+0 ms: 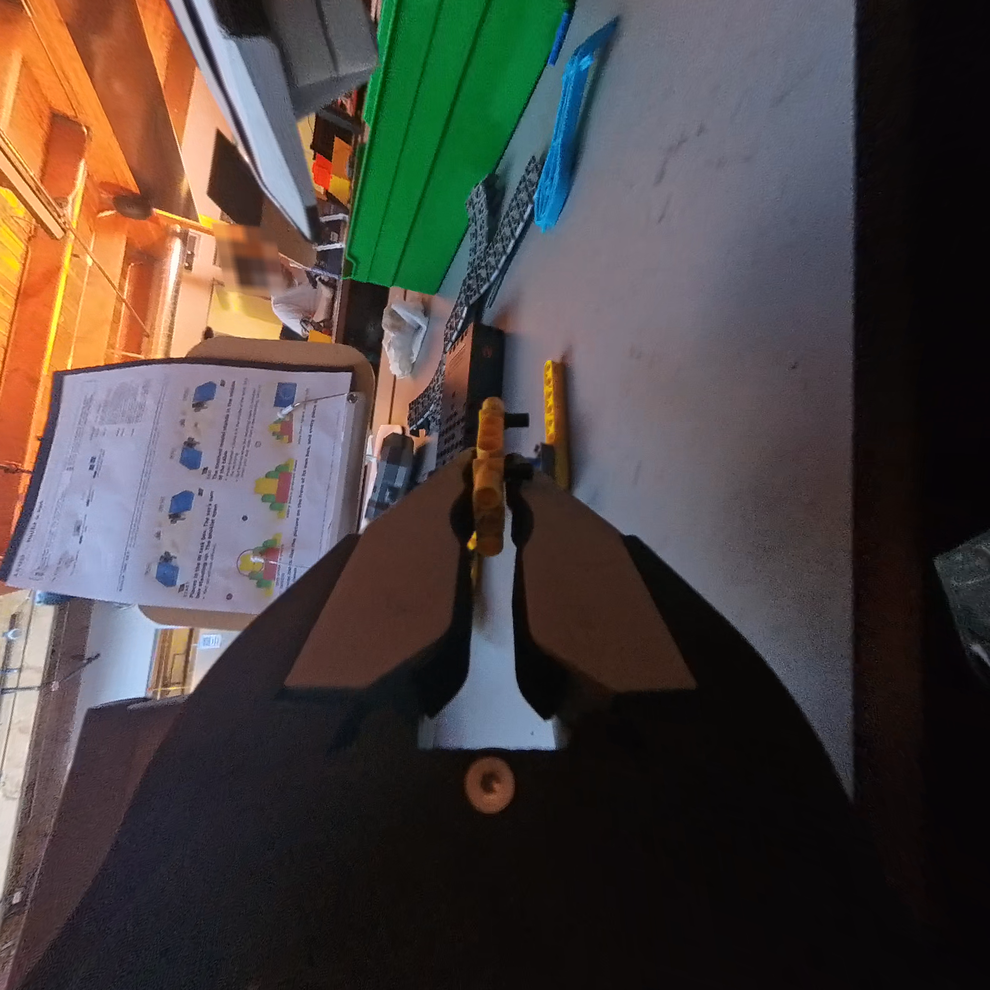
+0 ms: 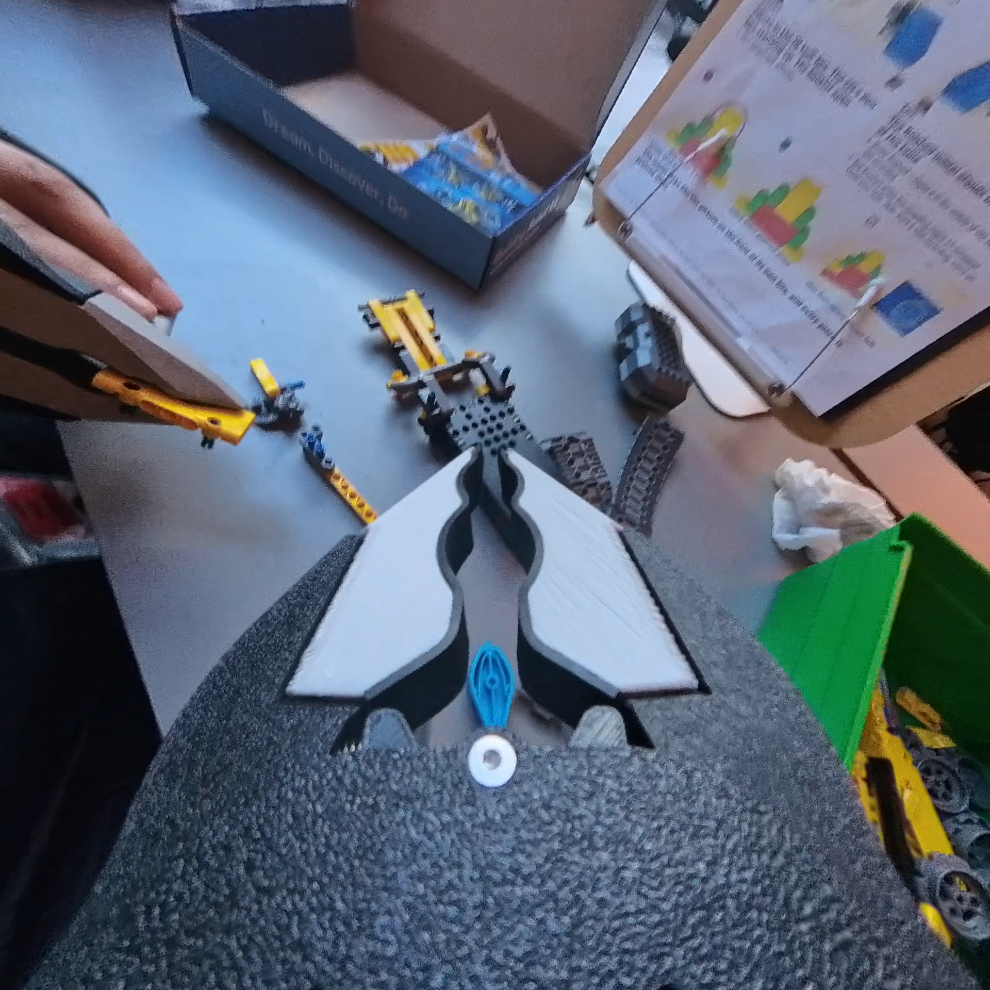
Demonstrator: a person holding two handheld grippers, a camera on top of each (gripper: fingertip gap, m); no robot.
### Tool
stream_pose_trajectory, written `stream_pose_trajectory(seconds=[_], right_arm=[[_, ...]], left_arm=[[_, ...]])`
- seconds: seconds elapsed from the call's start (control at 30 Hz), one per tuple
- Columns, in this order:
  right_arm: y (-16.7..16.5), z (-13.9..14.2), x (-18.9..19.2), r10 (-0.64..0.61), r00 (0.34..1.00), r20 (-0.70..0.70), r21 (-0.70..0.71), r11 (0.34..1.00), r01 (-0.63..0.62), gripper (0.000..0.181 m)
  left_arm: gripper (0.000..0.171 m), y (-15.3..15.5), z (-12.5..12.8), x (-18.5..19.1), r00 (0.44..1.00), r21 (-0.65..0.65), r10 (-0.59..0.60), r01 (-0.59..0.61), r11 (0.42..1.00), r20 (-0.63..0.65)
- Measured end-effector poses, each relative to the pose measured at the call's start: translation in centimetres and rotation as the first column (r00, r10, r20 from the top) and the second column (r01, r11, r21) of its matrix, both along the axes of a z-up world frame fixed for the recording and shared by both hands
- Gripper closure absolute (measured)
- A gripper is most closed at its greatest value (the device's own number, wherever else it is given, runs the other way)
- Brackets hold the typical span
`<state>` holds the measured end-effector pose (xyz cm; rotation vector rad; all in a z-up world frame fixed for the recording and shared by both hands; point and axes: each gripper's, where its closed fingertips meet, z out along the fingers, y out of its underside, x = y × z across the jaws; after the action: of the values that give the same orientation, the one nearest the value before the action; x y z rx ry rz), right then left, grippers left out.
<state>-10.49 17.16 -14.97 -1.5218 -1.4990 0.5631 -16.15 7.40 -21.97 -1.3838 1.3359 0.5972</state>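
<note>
Now: L gripper [image 1: 488, 482] jaws clamp yellow beam [image 1: 488, 477] — R gripper [image 2: 488, 460] pinches black plate [image 2: 485, 428], beam at 9 o'clock.

The left gripper [image 1: 488, 498] has its jaws closed on a yellow beam [image 1: 488, 477] with holes. Just beyond, another yellow beam [image 1: 555, 418] lies on the grey table [image 1: 696, 268], with a green bin [image 1: 444, 134] and an instruction sheet [image 1: 182, 482] farther off.

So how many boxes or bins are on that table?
2. An open dark blue cardboard box at the far side, and a green bin at the near right. Others may lie outside the views.
</note>
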Motion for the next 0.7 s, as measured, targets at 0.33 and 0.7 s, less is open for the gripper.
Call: stream_pose_trajectory(seconds=[0.33, 0.7], right_arm=[[-0.4, -7.4, 3.0, -0.007, 0.968, 0.253, -0.111, 0.993, 0.037, 0.174], [-9.4, -9.8, -0.1, 0.252, 0.967, 0.029, -0.175, 0.954, -0.243, 0.157]], left_arm=[[0.164, 0.1, -3.4, 0.5, 0.999, -0.049, -0.019, 0.017, 0.999, -0.051], [0.164, -1.2, -3.4, 3.8, 0.992, 0.004, -0.122, 0.122, 0.992, 0.023]])
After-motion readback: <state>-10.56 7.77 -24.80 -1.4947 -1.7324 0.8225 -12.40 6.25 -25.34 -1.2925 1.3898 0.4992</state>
